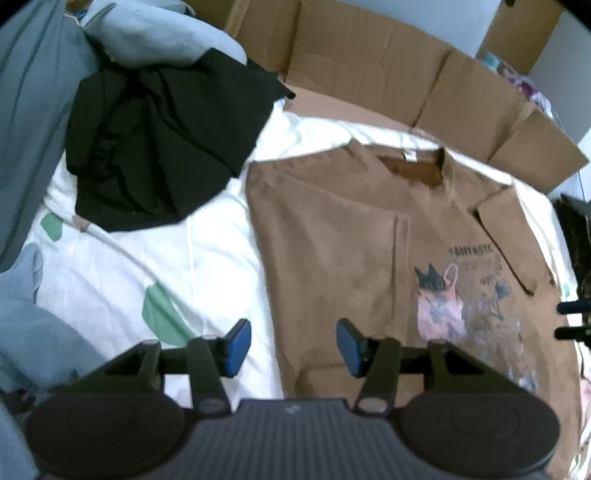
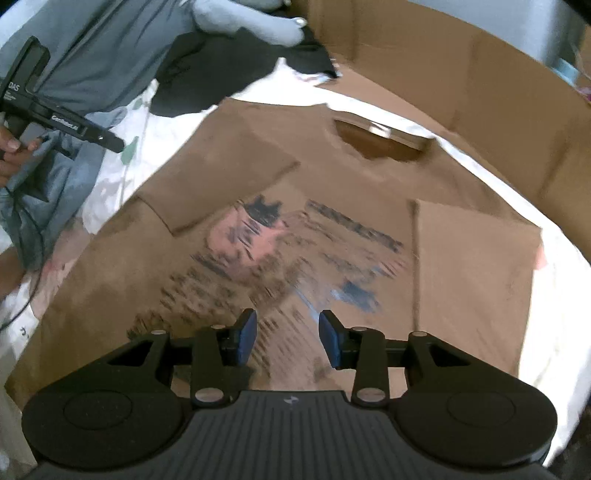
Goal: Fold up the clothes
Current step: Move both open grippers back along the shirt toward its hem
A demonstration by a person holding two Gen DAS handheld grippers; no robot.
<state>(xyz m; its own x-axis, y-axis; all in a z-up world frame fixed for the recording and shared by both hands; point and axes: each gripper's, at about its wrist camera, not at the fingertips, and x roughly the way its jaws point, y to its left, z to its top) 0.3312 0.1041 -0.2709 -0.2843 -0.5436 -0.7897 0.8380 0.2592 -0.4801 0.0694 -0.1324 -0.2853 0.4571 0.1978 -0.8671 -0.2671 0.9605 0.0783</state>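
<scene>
A brown T-shirt (image 1: 332, 240) with a pink and dark print lies face up on a white sheet (image 1: 129, 266), collar toward the far side. In the right wrist view both sleeves of the T-shirt (image 2: 332, 173) are folded inward over the chest. My left gripper (image 1: 293, 347) hangs open above the shirt's left edge, nothing between its blue pads. My right gripper (image 2: 288, 338) is open above the print, also holding nothing. The right wrist view is blurred.
A black garment (image 1: 147, 147) and light blue clothes (image 1: 159, 33) are heaped at the far left. Cardboard flaps (image 1: 369, 66) stand along the far edge behind the shirt. A person's hand (image 2: 11, 155) holds the other gripper at the left of the right wrist view.
</scene>
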